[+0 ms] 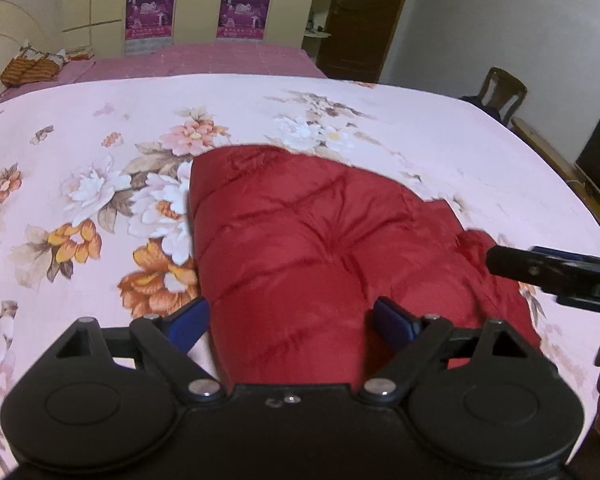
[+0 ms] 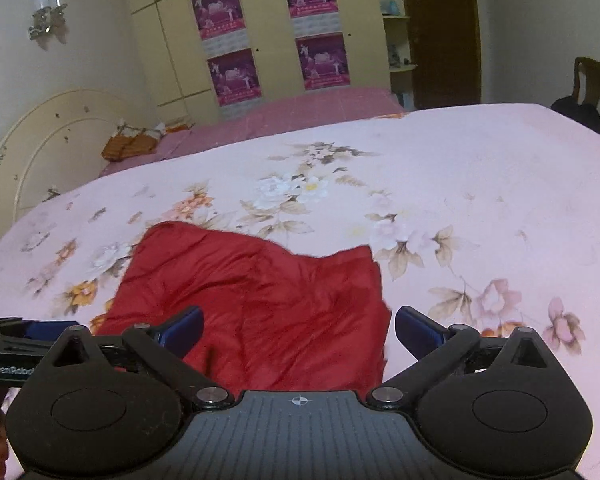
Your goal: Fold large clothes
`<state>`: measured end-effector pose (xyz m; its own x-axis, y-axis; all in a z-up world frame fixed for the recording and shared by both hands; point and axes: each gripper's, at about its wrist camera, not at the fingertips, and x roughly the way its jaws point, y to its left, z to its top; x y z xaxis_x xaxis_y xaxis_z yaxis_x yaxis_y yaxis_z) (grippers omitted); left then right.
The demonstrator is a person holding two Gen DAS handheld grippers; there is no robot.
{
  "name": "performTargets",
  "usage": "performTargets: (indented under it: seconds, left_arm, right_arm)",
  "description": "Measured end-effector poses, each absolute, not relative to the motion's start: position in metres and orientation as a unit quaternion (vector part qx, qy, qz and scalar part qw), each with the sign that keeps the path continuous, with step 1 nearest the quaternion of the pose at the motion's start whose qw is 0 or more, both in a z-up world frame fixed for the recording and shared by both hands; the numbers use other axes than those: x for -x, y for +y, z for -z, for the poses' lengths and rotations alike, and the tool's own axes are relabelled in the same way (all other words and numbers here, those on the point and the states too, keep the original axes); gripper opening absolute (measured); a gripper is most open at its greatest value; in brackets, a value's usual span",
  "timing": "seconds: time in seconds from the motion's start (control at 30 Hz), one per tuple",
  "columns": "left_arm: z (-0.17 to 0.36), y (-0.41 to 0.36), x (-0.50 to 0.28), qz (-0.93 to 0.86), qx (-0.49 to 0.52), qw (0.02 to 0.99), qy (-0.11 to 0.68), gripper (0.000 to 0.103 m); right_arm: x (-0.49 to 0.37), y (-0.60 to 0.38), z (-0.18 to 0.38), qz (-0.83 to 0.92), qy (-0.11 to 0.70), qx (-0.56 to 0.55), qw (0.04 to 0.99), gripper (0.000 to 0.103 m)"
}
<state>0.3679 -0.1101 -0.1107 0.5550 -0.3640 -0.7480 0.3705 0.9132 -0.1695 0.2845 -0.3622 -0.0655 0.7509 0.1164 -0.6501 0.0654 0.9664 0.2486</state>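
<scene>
A red quilted jacket (image 1: 308,248) lies folded into a thick bundle on the pink floral bedsheet (image 1: 80,152). In the left wrist view my left gripper (image 1: 296,320) hovers over its near end, blue pads spread wide with only the fabric below them. The right gripper's black finger reaches in from the right edge there, just above the jacket's right side. In the right wrist view the jacket (image 2: 268,304) lies flat ahead, and my right gripper (image 2: 300,330) stands open above its near edge, pads apart and gripping nothing.
The floral sheet (image 2: 480,184) covers a wide bed around the jacket. Beyond it lies a pink bedspread (image 1: 220,58) with an orange cushion (image 1: 32,68). A wardrobe with posters (image 2: 268,32) stands behind, and a wooden chair (image 1: 502,90) at the right.
</scene>
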Motion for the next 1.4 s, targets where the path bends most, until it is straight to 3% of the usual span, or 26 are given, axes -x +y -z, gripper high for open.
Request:
performTargets:
  seconds: [0.03,0.07,0.3,0.5,0.77,0.93,1.0,1.03,1.07,1.4]
  left_arm:
    - [0.11,-0.109,-0.364,0.211,-0.003,0.88,0.425,0.086]
    - [0.109,-0.108,-0.359,0.214,-0.004,0.878,0.427,0.086]
    - [0.114,-0.108,-0.317,0.267,-0.033,0.852,0.448,0.085]
    - [0.144,-0.107,-0.322,0.268,-0.028,0.833,0.483,0.091]
    - [0.134,-0.107,-0.323,0.267,-0.02,0.829,0.49,0.091]
    - [0.119,-0.104,-0.334,0.251,-0.005,0.842,0.478,0.091]
    - [0.115,-0.104,-0.34,0.243,-0.001,0.846,0.474,0.091]
    - [0.114,-0.104,-0.344,0.239,0.003,0.848,0.473,0.092]
    - [0.113,-0.104,-0.347,0.235,0.007,0.849,0.473,0.092]
    - [0.117,-0.104,-0.371,0.208,0.052,0.85,0.481,0.097]
  right_arm:
    - [-0.281,-0.36,0.067,-0.014,0.361,-0.132,0.923,0.057]
    - [-0.275,-0.359,0.068,-0.018,0.368,-0.14,0.919,0.052]
    - [-0.226,-0.335,0.076,-0.03,0.393,-0.112,0.912,0.052]
    - [-0.216,-0.332,0.11,-0.03,0.428,-0.078,0.9,0.052]
    - [-0.206,-0.341,0.105,-0.041,0.453,-0.086,0.886,0.053]
    - [-0.213,-0.363,0.079,-0.029,0.423,-0.125,0.897,0.053]
    - [-0.222,-0.374,0.075,-0.024,0.414,-0.147,0.898,0.065]
    - [-0.226,-0.378,0.073,-0.018,0.409,-0.154,0.899,0.081]
    - [-0.231,-0.382,0.072,-0.015,0.404,-0.156,0.901,0.083]
    - [-0.281,-0.399,0.089,-0.038,0.408,-0.205,0.889,0.083]
